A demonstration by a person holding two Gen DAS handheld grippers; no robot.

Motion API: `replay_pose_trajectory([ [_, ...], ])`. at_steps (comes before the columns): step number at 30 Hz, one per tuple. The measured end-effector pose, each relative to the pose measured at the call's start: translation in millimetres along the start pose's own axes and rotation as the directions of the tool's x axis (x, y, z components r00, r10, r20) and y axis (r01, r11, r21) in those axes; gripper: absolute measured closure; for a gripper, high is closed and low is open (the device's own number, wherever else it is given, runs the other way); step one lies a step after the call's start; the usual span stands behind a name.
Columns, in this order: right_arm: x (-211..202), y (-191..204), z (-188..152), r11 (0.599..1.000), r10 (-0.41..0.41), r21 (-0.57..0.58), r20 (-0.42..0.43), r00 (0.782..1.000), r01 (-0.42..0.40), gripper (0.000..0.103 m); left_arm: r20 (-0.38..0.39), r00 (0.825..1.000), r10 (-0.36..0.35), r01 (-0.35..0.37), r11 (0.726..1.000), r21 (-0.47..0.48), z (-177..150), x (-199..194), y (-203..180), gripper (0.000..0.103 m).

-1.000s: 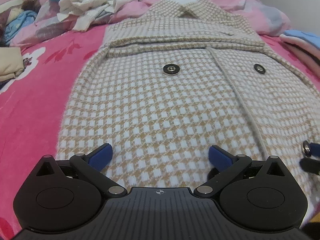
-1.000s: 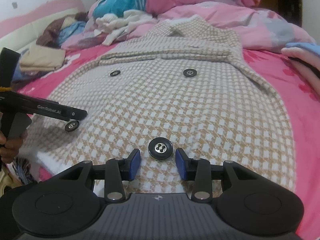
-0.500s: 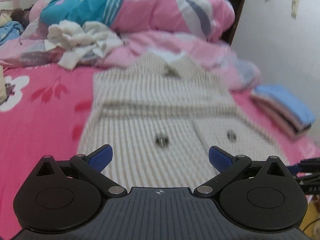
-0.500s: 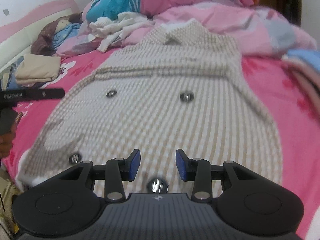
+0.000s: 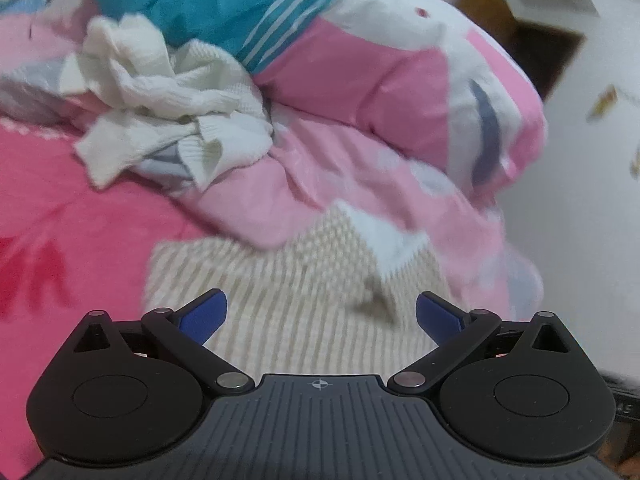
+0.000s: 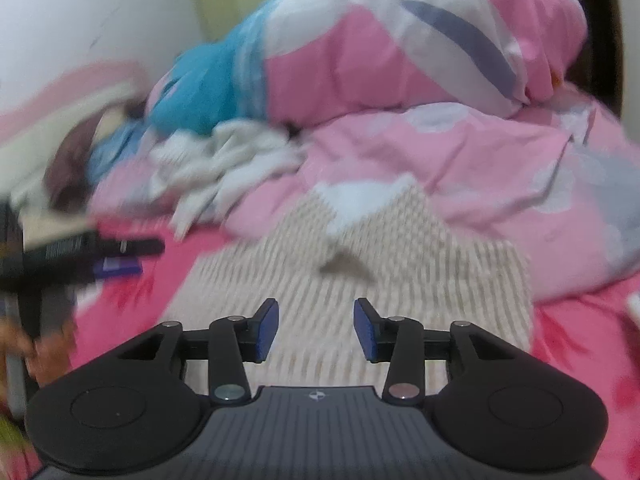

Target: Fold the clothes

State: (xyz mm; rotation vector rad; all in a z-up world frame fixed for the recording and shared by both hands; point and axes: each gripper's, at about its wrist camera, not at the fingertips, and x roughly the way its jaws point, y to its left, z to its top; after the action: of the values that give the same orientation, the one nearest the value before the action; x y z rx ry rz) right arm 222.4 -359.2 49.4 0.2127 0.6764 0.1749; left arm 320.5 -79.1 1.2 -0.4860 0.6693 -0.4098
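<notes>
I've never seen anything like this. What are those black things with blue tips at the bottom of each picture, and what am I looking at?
Those are two hand-held grippers; a person carries one in each hand, and each has a camera looking along its fingers. One picture comes from the left gripper, the other from the right gripper. Both are open and hold nothing. Beneath them a checked coat lies flat on a pink bed sheet, collar toward a bunched pink quilt. A crumpled white garment sits beside it. Both pictures are blurred.
</notes>
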Motion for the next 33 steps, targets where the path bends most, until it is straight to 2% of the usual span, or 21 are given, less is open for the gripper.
replay_pose_trajectory([
  [4, 61.2, -35.1, 40.7, 0.99, -0.012, 0.137, -0.004, 1.0, 0.012, 0.055, -0.033, 0.999, -0.025, 0.019, 0.988, -0.155, 24.9, 64.0, 11.2, 0.001],
  [6, 91.7, -52.6, 61.1, 0.979, -0.018, 0.205, -0.007, 1.0, 0.019, 0.051, -0.047, 0.999, -0.02, 0.011, 0.982, -0.188, 31.4, 90.3, 14.1, 0.001],
  [9, 126.9, -72.4, 75.7, 0.97, -0.069, 0.232, 0.004, 0.998, 0.066, 0.048, -0.067, 0.998, -0.019, 0.003, 0.975, -0.223, 37.6, 121.7, 18.4, 0.005],
  [12, 150.1, -83.0, 83.7, 0.967, -0.093, 0.237, 0.005, 0.996, 0.089, 0.047, -0.064, 0.997, -0.043, 0.026, 0.971, -0.239, 40.1, 136.5, 17.1, 0.006],
  [15, 166.7, -88.9, 88.6, 0.967, -0.094, 0.237, -0.003, 0.996, 0.092, 0.047, -0.063, 0.996, -0.065, 0.048, 0.968, -0.245, 42.7, 150.2, 14.0, 0.012],
  [17, 177.8, -92.8, 91.9, 0.967, -0.095, 0.237, -0.008, 0.995, 0.094, 0.047, -0.073, 0.995, -0.069, 0.054, 0.979, -0.195, 44.0, 155.3, 3.9, 0.018],
  [19, 185.1, -96.1, 90.3, 0.963, -0.097, 0.251, -0.021, 0.995, 0.1, 0.047, -0.077, 0.996, -0.046, 0.036, 0.99, -0.134, 42.3, 159.3, -5.8, 0.021],
  [20, 187.4, -97.6, 88.6, 0.96, -0.097, 0.26, -0.027, 0.995, 0.1, 0.048, -0.077, 0.996, -0.033, 0.024, 0.993, -0.113, 41.5, 160.9, -8.9, 0.024],
  [22, 188.7, -99.5, 84.7, 0.958, -0.083, 0.274, -0.023, 0.996, 0.086, 0.055, -0.074, 0.997, -0.002, -0.006, 0.995, -0.098, 40.0, 163.2, -9.9, 0.037],
  [23, 188.0, -100.2, 83.4, 0.959, -0.074, 0.274, -0.017, 0.997, 0.076, 0.06, -0.073, 0.997, 0.014, -0.021, 0.996, -0.09, 39.2, 164.3, -10.5, 0.049],
  [24, 187.0, -100.7, 82.8, 0.959, -0.065, 0.274, -0.016, 0.998, 0.067, 0.073, -0.074, 0.997, 0.027, -0.033, 0.996, -0.086, 38.8, 165.3, -10.5, 0.061],
  [27, 179.9, -102.1, 82.4, 0.962, -0.036, 0.27, -0.009, 0.999, 0.037, 0.087, -0.073, 0.997, 0.038, -0.043, 0.997, -0.068, 39.5, 163.5, -10.7, 0.082],
  [30, 162.8, -97.5, 82.1, 0.974, -0.013, 0.225, 0.007, 1.0, 0.011, 0.089, -0.049, 0.998, 0.03, -0.031, 0.999, -0.008, 38.7, 149.0, -19.9, 0.09],
  [33, 138.7, -88.6, 81.4, 0.987, 0.006, 0.161, 0.007, 1.0, -0.008, 0.09, -0.03, 1.0, 0.0, 0.002, 0.998, 0.061, 35.7, 127.0, -31.4, 0.092],
])
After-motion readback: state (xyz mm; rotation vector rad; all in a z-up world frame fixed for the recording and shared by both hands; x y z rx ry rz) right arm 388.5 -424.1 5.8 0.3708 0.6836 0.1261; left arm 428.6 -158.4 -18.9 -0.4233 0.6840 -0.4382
